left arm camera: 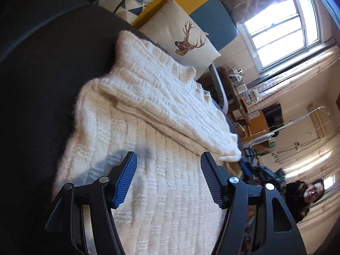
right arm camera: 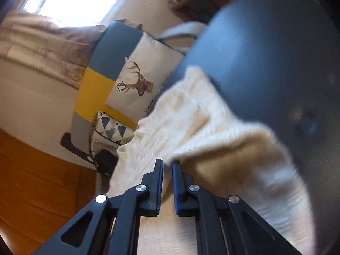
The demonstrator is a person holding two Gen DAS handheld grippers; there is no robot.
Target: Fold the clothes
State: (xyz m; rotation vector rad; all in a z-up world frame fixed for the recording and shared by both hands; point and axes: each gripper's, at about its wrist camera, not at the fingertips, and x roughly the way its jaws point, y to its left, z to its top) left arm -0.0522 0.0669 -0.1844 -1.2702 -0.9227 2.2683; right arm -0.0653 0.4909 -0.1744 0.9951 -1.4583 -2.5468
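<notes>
Left wrist view: white knit sweater [left arm camera: 148, 127] on dark cushion [left arm camera: 42, 74], long axis running away from left gripper [left arm camera: 167, 161], jaws wide and empty above it; right gripper [right arm camera: 167, 163], nearer the folded edge, jaws nearly shut, fabric between unclear.

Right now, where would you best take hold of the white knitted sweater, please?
Probably the loose corner of the folded-over flap on the white knitted sweater, from the open edge beside the left tongs: it lies raised there, easier to pinch than the flat body.
</notes>
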